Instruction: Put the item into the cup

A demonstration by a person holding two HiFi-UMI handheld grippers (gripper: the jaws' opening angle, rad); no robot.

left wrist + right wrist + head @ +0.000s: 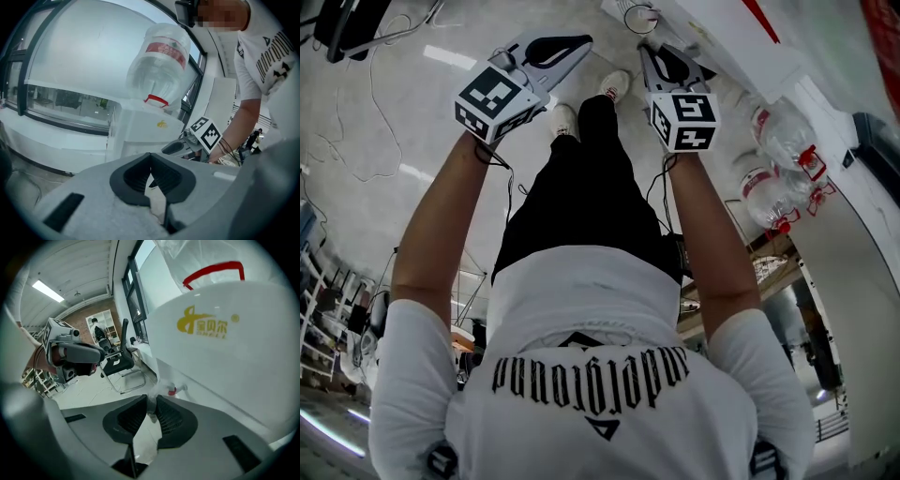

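— What's the left tool (150,157) doing?

— Its tips meet, and I see nothing between them. Only pale floor shows through the gap lower down between the black pads. It points toward a white water dispenser (140,131) with an upturned bottle (159,65) on top.

— And the right tool (151,401)?

— Closed as well, but on something. A small pale item (151,409) is pinched at the tips. It's too blurred to say what it is.

— Where does that put the item?

— Up in the air, close to the dispenser's white front and near a small red tap (172,391). It's not in any cup.

— Is the cup in sight?

— From the head view, a round rim at the top edge looks like a cup (639,16), just beyond the right tool's tips. It's too small to be certain.

— Anything else?

— The person stands over a pale floor (412,122), both arms stretched forward, white shoes (616,84) below. Two bottles (783,131) sit to the right. A black chair (117,362) stands well behind.
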